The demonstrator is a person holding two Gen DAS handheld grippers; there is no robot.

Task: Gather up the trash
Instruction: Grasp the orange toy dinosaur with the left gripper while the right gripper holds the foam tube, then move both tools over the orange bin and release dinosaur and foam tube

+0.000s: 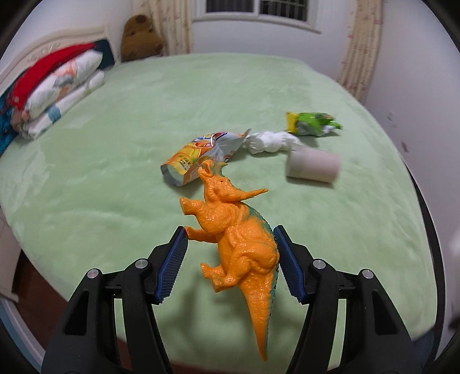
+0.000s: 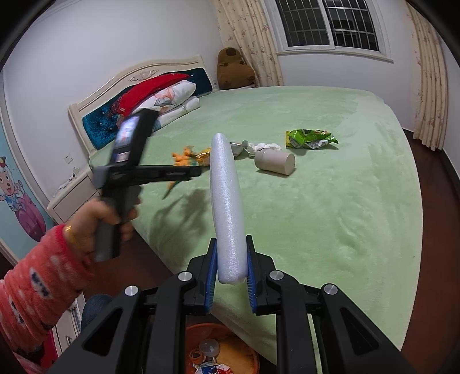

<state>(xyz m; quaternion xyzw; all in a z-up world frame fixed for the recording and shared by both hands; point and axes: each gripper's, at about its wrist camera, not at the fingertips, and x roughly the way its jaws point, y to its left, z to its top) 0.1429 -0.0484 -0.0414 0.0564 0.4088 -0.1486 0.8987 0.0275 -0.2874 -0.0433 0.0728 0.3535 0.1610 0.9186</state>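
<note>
A wide green bed fills the room, soft plush cover, headboard against the white wall with pillows piled in front of it, a brown plush toy in the corner under the barred window, flowered curtains either side. Dark wood floor shows past the far edge of the bed. The trash sits mid-bed in a loose cluster: an orange wrapper, a white tissue wad touching it, a green wrapper just beyond, and a grey cup on its side near the tissue. The left gripper is pinching an orange dinosaur, one pad on a foreleg, the other on its back, the toy off the cover, its head near the orange wrapper. A hand in a red sleeve carries that gripper over the bed's near corner. The right gripper is clamped tight on a white foam tube, which stands up and away over the bed edge. Below it, on the floor by the bed, an orange bin with scraps inside. Plenty of bare cover on the right half of the bed and in front of the cluster.
</note>
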